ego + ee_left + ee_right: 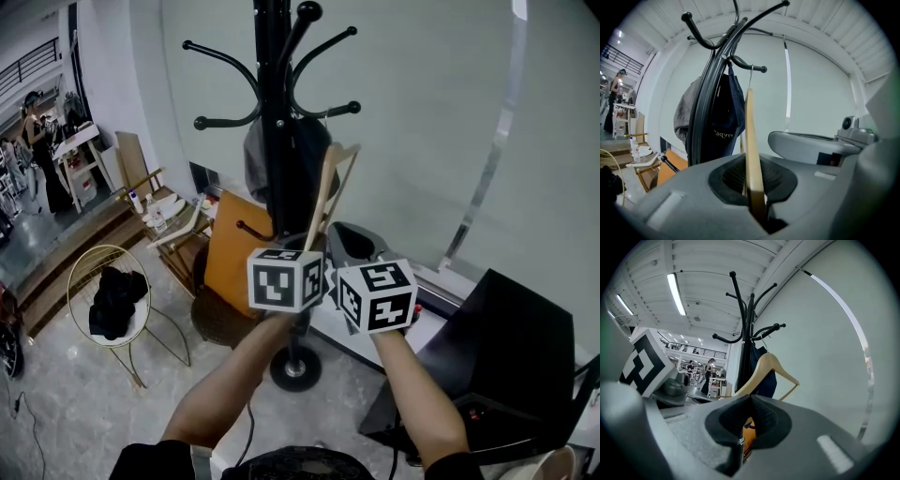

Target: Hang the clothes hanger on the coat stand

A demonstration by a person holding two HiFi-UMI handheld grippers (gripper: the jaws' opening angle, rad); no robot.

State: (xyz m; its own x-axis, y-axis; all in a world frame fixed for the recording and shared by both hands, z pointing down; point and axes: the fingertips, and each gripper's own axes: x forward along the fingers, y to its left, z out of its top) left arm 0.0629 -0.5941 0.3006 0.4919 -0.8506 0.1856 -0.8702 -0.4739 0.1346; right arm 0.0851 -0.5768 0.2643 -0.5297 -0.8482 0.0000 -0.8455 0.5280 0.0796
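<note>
One stand (272, 141), one hanger (750, 136), two grippers, and both are up! My left gripper (756, 206) has its fingers clamped on the lower end of the wooden hanger, which rises edge-on straight out of them. My right gripper (746, 423) has its fingers together at the tips and grips nothing. Through a slit lower down I glimpse the orange chair (234, 258).

Two garments on the stand: a grey one (686, 117) and a dark blue one (724, 124), side by side against the pole. Only the left gripper view splits them; in the head view they merge into one dark lump. That view also gives me the hanger's wire hook (750, 79), its top right at a knobbed peg (750, 67). On it or just beside it, I cannot tell.

The head view hides the hook but shows what the others miss: the stand's round base (295, 367) on the floor, a wire chair (108, 309) with a black cloth on its seat, and a black box (511, 352) to my right. The right gripper view shows the hanger broadside, shoulder and bottom bar, in front of the blue garment.

Both forearms are raised forward, side by side. The left cube (286, 278) and right cube (377, 295) sit just beside each other, fingers pointing up at the stand.
</note>
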